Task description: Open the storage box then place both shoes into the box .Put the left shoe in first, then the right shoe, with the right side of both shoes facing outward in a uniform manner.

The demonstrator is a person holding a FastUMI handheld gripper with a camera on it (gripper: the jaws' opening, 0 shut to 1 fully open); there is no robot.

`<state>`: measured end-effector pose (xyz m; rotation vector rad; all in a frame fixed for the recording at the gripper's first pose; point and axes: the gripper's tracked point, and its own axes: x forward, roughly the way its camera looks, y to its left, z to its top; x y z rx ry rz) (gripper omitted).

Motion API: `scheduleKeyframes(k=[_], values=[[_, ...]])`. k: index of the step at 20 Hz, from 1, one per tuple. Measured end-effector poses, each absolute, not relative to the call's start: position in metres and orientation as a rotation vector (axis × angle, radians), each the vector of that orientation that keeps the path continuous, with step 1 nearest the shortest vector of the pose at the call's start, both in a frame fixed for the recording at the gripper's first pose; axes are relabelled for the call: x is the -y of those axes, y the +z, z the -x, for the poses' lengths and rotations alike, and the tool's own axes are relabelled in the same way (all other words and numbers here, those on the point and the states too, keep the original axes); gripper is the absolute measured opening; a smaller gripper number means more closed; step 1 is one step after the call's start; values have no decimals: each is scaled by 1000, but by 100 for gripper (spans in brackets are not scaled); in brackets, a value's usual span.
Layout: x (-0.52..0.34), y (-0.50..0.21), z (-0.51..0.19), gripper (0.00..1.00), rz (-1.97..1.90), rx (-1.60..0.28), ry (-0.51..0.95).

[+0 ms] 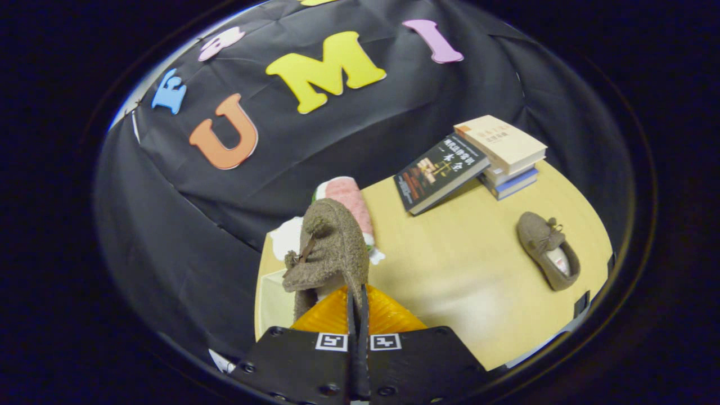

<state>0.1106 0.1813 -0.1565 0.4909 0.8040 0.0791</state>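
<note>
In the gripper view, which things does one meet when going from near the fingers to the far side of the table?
gripper shut on the held brown shoe → pink and white rolled thing just beyond it → black book leaning on the stack of books

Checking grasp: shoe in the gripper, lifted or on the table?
Lifted: the gripper is shut on the brown shoe, hanging above the table.
</note>
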Motion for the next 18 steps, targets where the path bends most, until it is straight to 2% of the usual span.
scheduleKeyframes(k=[8,18], values=[[-311,-205,-99,0,-519,-931,111],[-346,-305,-94,0,-528,-1152,11]])
